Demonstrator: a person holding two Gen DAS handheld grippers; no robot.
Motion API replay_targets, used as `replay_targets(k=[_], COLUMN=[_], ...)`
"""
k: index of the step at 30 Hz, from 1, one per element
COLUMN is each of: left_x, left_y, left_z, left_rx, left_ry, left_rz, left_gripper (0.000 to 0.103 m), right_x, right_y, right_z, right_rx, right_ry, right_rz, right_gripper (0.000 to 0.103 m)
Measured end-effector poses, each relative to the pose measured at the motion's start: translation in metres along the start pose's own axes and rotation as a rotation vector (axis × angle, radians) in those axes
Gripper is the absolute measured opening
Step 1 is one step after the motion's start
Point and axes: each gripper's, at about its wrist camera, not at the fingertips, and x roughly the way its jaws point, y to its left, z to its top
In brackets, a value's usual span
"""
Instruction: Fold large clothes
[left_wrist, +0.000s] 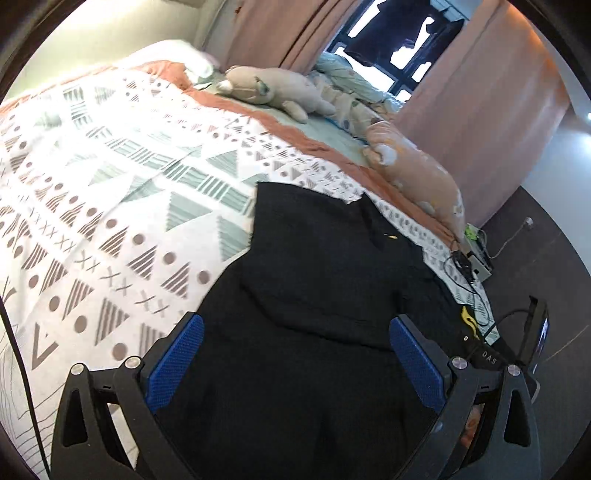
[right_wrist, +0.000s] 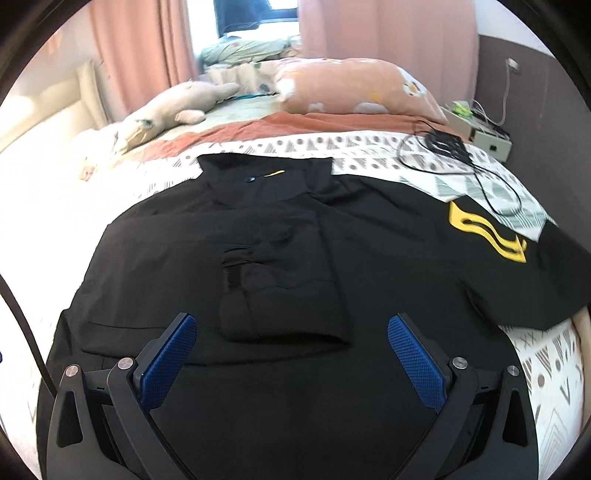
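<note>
A large black jacket lies flat on the patterned bedspread, collar toward the pillows. Its left sleeve is folded across the chest, with the cuff near me. The right sleeve, with a yellow emblem, stretches out to the right. The jacket also shows in the left wrist view. My left gripper is open and empty above the jacket's lower left part. My right gripper is open and empty just above the hem, below the folded cuff.
A beige plush toy and an orange pillow lie at the head of the bed. A black cable and adapter lie on the bedspread beside the right sleeve. A small box sits past the bed's right edge.
</note>
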Motion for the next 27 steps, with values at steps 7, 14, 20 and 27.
replay_targets(k=[7, 14, 20, 27], left_x=[-0.006, -0.019, -0.017, -0.023], left_y=[0.044, 0.062, 0.060, 0.056], left_z=[0.001, 0.001, -0.002, -0.005], left_rx=[-0.045, -0.122, -0.157, -0.133], left_ry=[0.036, 0.037, 0.061, 0.075], left_rz=[0.034, -0.009, -0.039, -0.037], left_gripper=[0.102, 0.102, 0.102, 0.102], right_x=[0.050, 0.110, 0.118, 0.096], right_y=[0.059, 0.073, 0.077, 0.047], right_z=[0.005, -0.001, 0.016, 0.021], right_rx=[-0.250, -0.366, -0.413, -0.436], right_ry=[0.079, 0.208, 0.217, 0.186], right_rz=[-0.051, -0.167, -0.304, -0.426], right_gripper=[0.103, 0.103, 0.103, 0.103])
